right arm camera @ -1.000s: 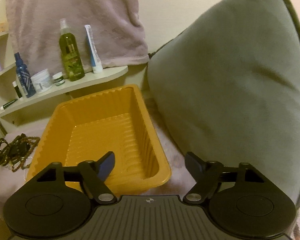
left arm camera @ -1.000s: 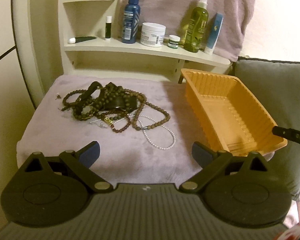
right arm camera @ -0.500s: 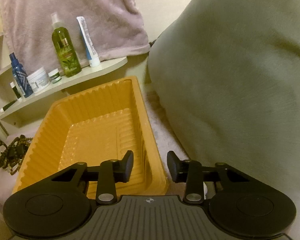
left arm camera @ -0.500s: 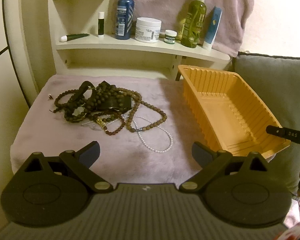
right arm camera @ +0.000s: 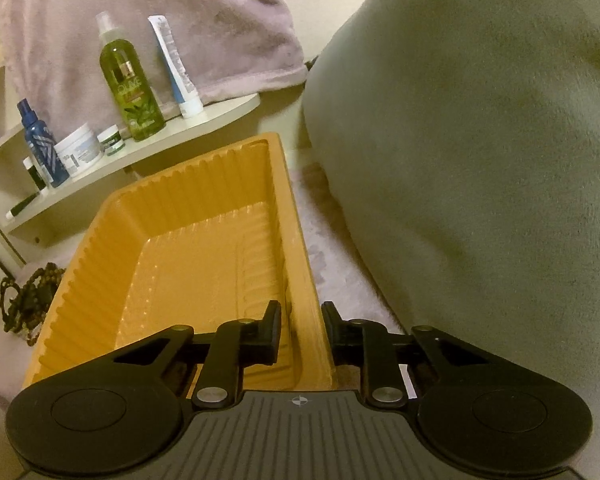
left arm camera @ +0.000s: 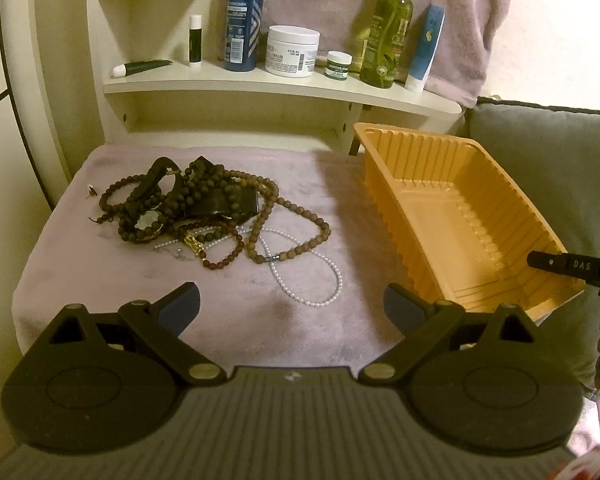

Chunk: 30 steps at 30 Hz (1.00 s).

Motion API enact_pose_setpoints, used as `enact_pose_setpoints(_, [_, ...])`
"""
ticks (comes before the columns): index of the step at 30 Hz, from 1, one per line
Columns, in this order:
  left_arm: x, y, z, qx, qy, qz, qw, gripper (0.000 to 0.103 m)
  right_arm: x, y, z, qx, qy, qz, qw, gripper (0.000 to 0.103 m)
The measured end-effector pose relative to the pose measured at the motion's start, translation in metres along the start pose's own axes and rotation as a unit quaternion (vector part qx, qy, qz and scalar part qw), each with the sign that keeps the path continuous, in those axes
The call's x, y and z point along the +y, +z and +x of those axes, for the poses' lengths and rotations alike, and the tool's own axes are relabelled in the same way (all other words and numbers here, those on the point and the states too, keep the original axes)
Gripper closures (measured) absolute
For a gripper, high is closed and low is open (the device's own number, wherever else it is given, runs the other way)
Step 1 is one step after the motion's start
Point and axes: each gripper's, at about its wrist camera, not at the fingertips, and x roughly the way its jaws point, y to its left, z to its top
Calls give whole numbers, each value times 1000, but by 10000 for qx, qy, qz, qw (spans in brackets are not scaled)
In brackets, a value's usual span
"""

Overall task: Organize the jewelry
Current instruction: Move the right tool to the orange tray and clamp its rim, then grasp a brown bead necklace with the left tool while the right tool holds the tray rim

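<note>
Orange tray [right arm camera: 172,280] rim btwn right gripper [right arm camera: 300,322] jaws, nearly closed.

A: Foreground? Left gripper [left arm camera: 291,300], jaws spread wide above mauve plush cloth [left arm camera: 100,280].

B: Centre left? Tangle of brown bead strands [left arm camera: 204,208] overlapping a white pearl necklace [left arm camera: 320,280].

A: To the right? Orange ribbed tray [left arm camera: 452,216], interior bare, beside a grey cushion [left arm camera: 552,168].

B: Behind? Cream shelf [left arm camera: 260,86] bearing bottles, jars, tubes.
</note>
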Motion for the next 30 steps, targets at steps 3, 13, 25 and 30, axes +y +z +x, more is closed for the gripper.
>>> enact_pose_setpoints(3, [0,0,0,-8,9,-3,10000,6,-1,1,2,77,95,38,9999,88])
enact_pose_setpoints(13, [7,2,-2,-96,79,-104,9999,6,8,-1,-1,-57,29,-42,10000,98])
enact_pose_setpoints(25, [29,1,3,-269,273,-170,9991,6,28,3,-20,-584,-725,-660,9935,99])
enact_pose_setpoints(30, [41,1,16,-339,404,29,9986,9,36,1,-24,-580,-913,-741,9914,99])
